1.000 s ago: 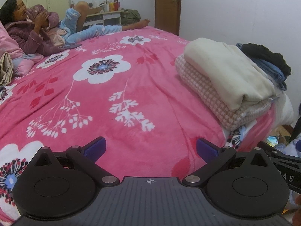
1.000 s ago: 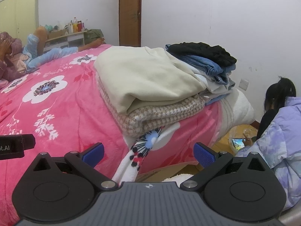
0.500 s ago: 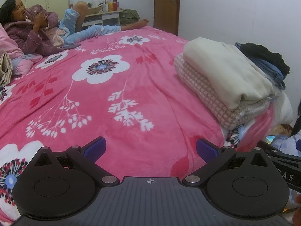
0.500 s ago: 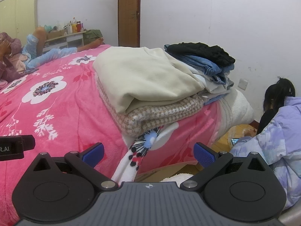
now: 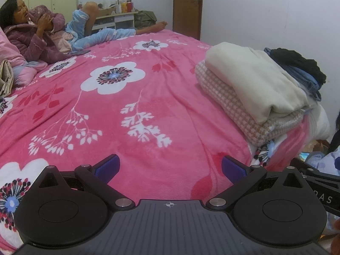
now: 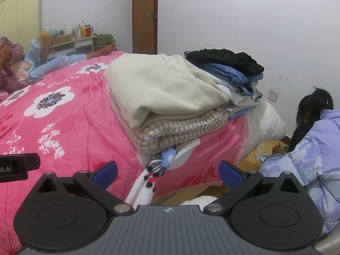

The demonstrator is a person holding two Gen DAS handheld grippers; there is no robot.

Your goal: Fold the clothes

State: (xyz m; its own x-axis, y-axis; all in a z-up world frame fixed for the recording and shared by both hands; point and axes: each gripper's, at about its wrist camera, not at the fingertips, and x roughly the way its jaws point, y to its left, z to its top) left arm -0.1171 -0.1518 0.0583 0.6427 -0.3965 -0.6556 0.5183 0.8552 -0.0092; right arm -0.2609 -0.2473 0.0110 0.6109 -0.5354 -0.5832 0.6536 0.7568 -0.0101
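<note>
Both tongs wide apart, holding nothing: left tongs (image 5: 170,166) hover over the near edge of the bed (image 5: 131,114); right tongs (image 6: 169,173) hang off the bed's near right corner; clothes sit in a stack (image 6: 170,97) on the right side of the bed, cream garment (image 5: 252,80) on top of a checked one (image 5: 229,110), blue and black pieces behind.

Risks, as judgement: stack lies close to the bed edge, so a tug on a lower layer could drag it onto the floor; plush blanket may get pinched along with the fabric; girl in lilac jacket (image 6: 306,148) crouches near on the right, within swing path.

Room: pink floral blanket, white walls, brown door (image 5: 187,6) far; woman (image 5: 38,36) reclining far left; cluttered shelf (image 6: 74,40) behind.
</note>
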